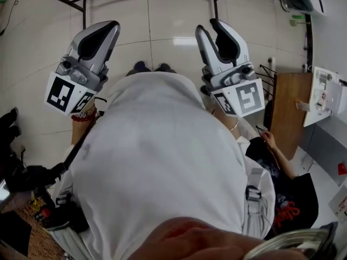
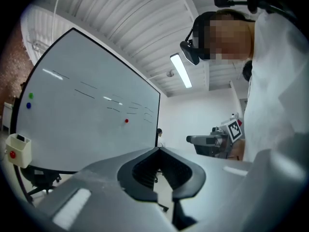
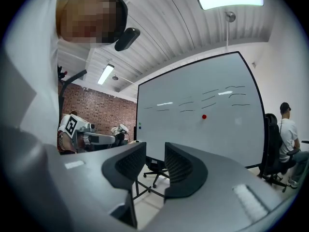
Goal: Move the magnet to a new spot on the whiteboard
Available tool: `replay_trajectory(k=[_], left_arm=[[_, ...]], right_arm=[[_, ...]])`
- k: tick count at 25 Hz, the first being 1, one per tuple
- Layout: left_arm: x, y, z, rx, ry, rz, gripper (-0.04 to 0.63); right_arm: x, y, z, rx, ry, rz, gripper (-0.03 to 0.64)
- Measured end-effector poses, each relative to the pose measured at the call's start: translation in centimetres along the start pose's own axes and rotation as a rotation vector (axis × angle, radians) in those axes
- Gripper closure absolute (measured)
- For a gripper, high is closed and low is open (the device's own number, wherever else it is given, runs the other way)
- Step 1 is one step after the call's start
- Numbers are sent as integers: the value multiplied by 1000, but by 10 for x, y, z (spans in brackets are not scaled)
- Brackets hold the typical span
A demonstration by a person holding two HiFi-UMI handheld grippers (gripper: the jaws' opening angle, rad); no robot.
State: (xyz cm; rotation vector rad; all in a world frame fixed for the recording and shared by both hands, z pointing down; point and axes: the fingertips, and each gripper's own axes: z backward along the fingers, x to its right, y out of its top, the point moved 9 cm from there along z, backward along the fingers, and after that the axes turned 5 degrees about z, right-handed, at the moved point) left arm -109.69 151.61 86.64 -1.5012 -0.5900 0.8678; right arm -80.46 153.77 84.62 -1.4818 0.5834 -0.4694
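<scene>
A small red magnet (image 2: pixel 126 121) (image 3: pixel 204 116) sticks near the middle of a large standing whiteboard (image 2: pixel 82 129) (image 3: pixel 193 141), several steps away from me. Faint dark strokes run above the magnet. Green (image 2: pixel 31 96) and blue (image 2: pixel 29 105) magnets sit at the board's left edge. I hold both grippers up against my chest, far from the board. My left gripper (image 1: pixel 108 26) (image 2: pixel 159 149) has its tips touching, with nothing between them. My right gripper (image 1: pixel 212 26) (image 3: pixel 155 151) stands slightly open and empty.
An office chair (image 3: pixel 154 170) stands under the whiteboard. At the board's right a person (image 3: pixel 288 139) sits on a chair. A white box with a red button (image 2: pixel 18 149) hangs at the board's lower left. A wooden desk (image 1: pixel 290 107) and another seated person (image 1: pixel 282 172) are to my right.
</scene>
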Motion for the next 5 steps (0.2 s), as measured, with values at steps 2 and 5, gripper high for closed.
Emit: replay_trajectory(k=[2, 5], left_arm=[[-3, -2, 12, -24, 31, 3, 591], [-9, -1, 31, -29, 79, 15, 591]], right_arm=[[-7, 3, -5, 20, 26, 5, 494], [-21, 1, -17, 35, 70, -10, 494]])
